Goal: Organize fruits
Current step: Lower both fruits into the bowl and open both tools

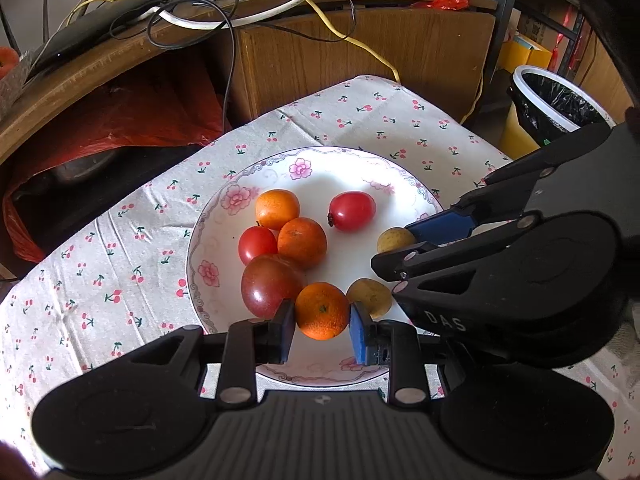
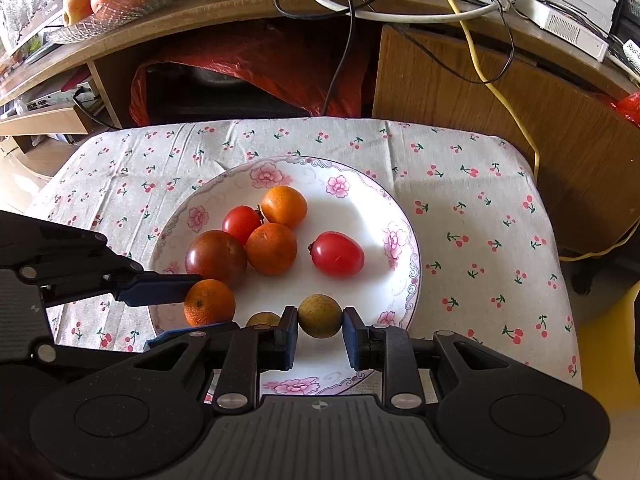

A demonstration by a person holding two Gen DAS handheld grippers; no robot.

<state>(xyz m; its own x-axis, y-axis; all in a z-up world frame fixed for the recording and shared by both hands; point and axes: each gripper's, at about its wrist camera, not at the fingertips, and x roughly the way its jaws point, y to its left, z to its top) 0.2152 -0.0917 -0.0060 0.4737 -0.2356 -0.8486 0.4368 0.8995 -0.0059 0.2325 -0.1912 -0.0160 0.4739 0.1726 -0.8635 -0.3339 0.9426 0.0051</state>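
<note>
Bright daylight, seemingly from the upper left, glares off the white plate (image 2: pixel 400 216), while fisheye edges bend and darken.

Clutter around the cherry-print table

We see a cherry-print tablecloth (image 2: pixel 480 208) over the table, and behind it a wooden desk (image 2: pixel 460 92) draped with a yellow cable (image 2: pixel 500 96), a thick white cable (image 1: pixel 256 16) and thin black wires. We find a red plastic bag (image 1: pixel 132 112) stuffed under the desk, white electronic boxes (image 2: pixel 560 20) on top, and a bin lined with a black bag (image 1: pixel 556 104) to one side.
</note>
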